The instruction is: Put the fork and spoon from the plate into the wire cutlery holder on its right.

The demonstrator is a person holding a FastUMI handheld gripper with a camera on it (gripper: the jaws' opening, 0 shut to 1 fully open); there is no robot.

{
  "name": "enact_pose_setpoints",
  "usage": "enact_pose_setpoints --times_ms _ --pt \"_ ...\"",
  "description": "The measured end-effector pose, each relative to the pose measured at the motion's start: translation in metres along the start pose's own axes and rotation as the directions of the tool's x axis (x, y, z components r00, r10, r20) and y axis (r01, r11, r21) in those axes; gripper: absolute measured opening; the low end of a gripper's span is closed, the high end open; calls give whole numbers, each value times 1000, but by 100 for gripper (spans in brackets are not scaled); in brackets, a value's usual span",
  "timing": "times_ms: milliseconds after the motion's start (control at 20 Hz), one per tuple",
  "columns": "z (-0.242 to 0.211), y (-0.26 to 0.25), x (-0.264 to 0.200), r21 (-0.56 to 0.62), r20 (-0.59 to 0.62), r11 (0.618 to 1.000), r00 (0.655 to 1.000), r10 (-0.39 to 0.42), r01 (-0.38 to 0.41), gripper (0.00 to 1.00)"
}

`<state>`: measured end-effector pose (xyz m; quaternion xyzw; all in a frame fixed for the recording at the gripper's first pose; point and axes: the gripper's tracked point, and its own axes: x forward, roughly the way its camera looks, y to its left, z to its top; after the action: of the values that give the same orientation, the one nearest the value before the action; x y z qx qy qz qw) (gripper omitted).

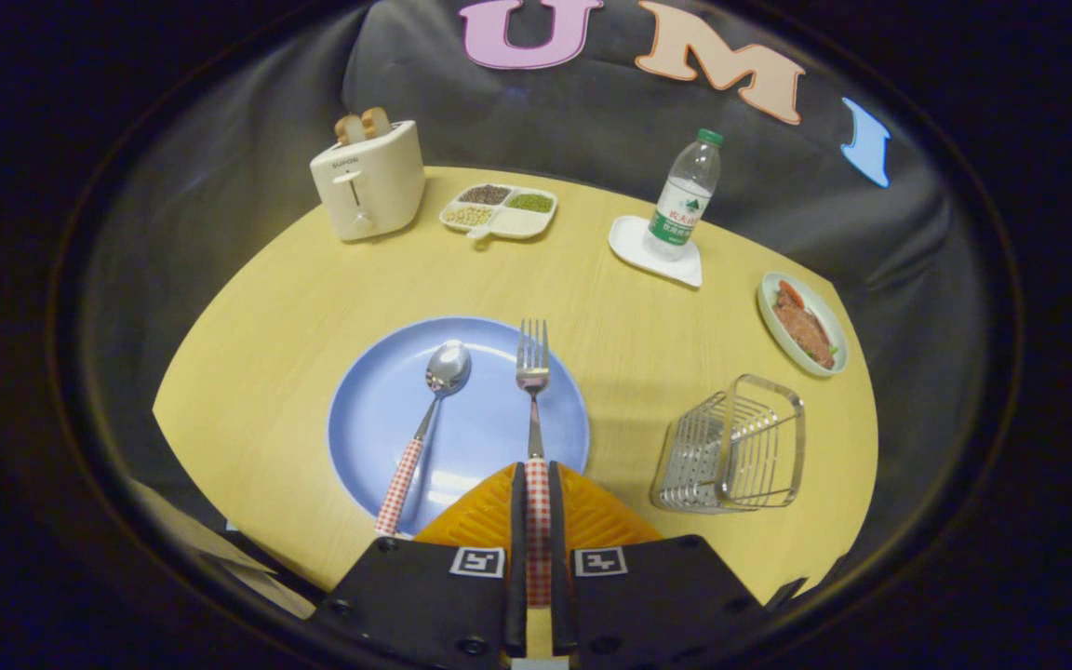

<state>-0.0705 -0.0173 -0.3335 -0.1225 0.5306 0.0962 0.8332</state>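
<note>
The gripper (537,502) has its two fingers drawn close together on the checked handle of the fork (532,391), one finger on each side of it, so it appears to be clamped on the handle, though the contact itself is hard to see at this angle. The fork's tines point away from the fingers over the far part of the blue plate (378,409), and whether it rests on the plate or is just lifted off cannot be told. The spoon (426,419) lies on the plate just left of the fork, its bowl away from the fingers and its checked handle reaching past the near rim. The step in hand looks like the pick-up of the fork, the first of the two pieces. The next move calls for lifting it clear, carrying it right to the wire holder (731,447), which stands open-topped and looks empty beside the plate, then tipping the fork upright to lower it in. All of this sits on a light wooden table (266,316). Further off stand a toaster (368,181) with bread in it, a divided tray (501,210) of grains, a water bottle (685,195) on a white coaster, and a small dish (804,323) of food, with black cloth behind.
</note>
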Motion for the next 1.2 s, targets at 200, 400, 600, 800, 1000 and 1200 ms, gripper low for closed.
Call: enact_pose_setpoints --times_ms 200,400,600,800,1000,1200 --pt "10 -23 -17 14 5 1000 1000 5 -5 13" --pt "13 -50 -33 2 -4 1000 1000 -4 4 13" --pt "10 -73 -48 -25 -19 1000 1000 -9 9 13" --pt "4 -93 -55 -39 -55 999 998 9 -11 13" --pt "-7 -118 -64 -71 -100 997 995 7 -14 13" --pt "-11 -134 -69 -93 -141 995 990 26 -40 13"
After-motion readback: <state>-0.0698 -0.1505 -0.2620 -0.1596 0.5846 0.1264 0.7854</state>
